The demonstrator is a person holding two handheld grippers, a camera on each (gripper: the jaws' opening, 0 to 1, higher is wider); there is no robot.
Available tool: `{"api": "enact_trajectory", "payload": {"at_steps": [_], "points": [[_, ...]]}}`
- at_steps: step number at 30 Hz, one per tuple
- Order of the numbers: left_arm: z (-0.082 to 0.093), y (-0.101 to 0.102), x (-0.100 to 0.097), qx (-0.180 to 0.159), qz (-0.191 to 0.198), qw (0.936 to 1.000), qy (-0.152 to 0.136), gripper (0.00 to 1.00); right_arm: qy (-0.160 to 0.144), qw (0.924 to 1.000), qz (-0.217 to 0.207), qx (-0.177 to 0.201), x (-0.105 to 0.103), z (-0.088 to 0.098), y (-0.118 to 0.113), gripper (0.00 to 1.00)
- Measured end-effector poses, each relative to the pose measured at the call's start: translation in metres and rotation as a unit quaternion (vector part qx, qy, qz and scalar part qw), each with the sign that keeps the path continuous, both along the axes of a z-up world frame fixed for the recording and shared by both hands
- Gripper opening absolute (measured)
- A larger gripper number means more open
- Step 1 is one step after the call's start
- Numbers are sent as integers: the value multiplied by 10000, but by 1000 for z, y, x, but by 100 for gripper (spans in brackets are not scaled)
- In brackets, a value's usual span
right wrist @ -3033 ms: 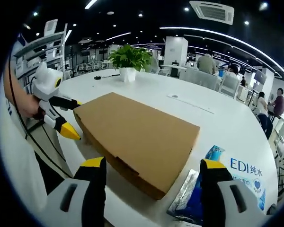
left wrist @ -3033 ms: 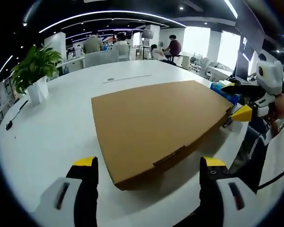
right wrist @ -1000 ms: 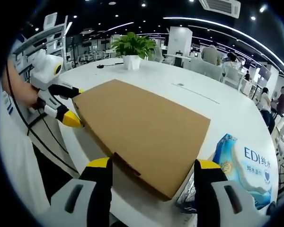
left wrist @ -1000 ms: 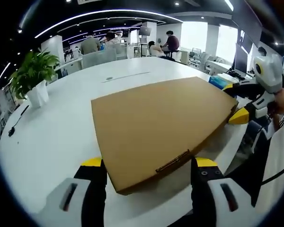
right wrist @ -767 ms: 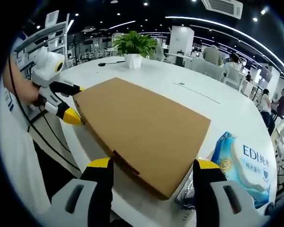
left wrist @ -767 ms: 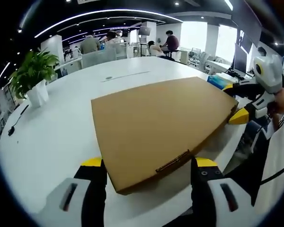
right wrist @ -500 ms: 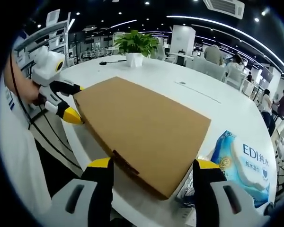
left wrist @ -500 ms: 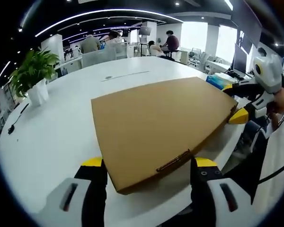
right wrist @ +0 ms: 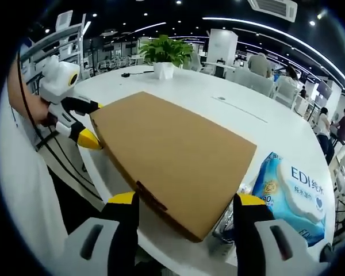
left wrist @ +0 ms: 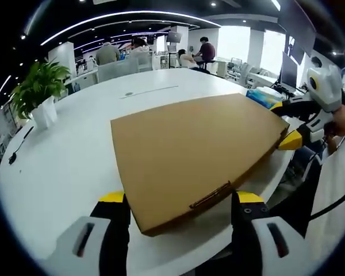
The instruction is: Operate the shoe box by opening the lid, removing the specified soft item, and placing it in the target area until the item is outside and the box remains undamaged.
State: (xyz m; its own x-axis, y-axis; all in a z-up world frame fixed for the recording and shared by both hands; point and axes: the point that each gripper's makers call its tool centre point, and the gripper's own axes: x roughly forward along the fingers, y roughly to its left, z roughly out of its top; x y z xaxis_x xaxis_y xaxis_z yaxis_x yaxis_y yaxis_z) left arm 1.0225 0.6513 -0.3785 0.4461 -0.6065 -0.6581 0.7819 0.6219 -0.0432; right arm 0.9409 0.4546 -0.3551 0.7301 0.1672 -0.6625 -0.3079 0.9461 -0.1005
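In the left gripper view, a plant (left wrist: pixel 39 89) stands far ahead and to the left of the left gripper (left wrist: pixel 179 198). That gripper's jaws stand apart, released, flanking the near corner of the closed box (left wrist: pixel 195 148), which lies flat on the white table (left wrist: pixel 63 155) straight ahead. Beyond the box's right corner the right gripper (left wrist: pixel 292 123) straddles that corner, jaws spread.

In the right gripper view, the left gripper (right wrist: pixel 83 123) sits at the box's (right wrist: pixel 172 150) far left corner. The right gripper (right wrist: pixel 187 200) is released too, its jaws either side of the near corner. A blue pack (right wrist: pixel 287 198) lies just right of the box, beside the right jaw.
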Motion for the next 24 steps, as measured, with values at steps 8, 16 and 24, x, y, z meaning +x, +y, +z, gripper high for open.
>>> {"api": "enact_trajectory", "payload": {"at_steps": [8,16,24], "points": [[-3,0,-4,92,-19,9999,74,73,37,10000,-1,-46,-7,-1,0,65],[2,-3,-10,143,-11,9999,42,73,50,10000,15,-49,-10,-1,0,65],[3,-2,-12,169,-31,9998,82,72,42,10000,-6,-67,-11,-1,1,65]]}}
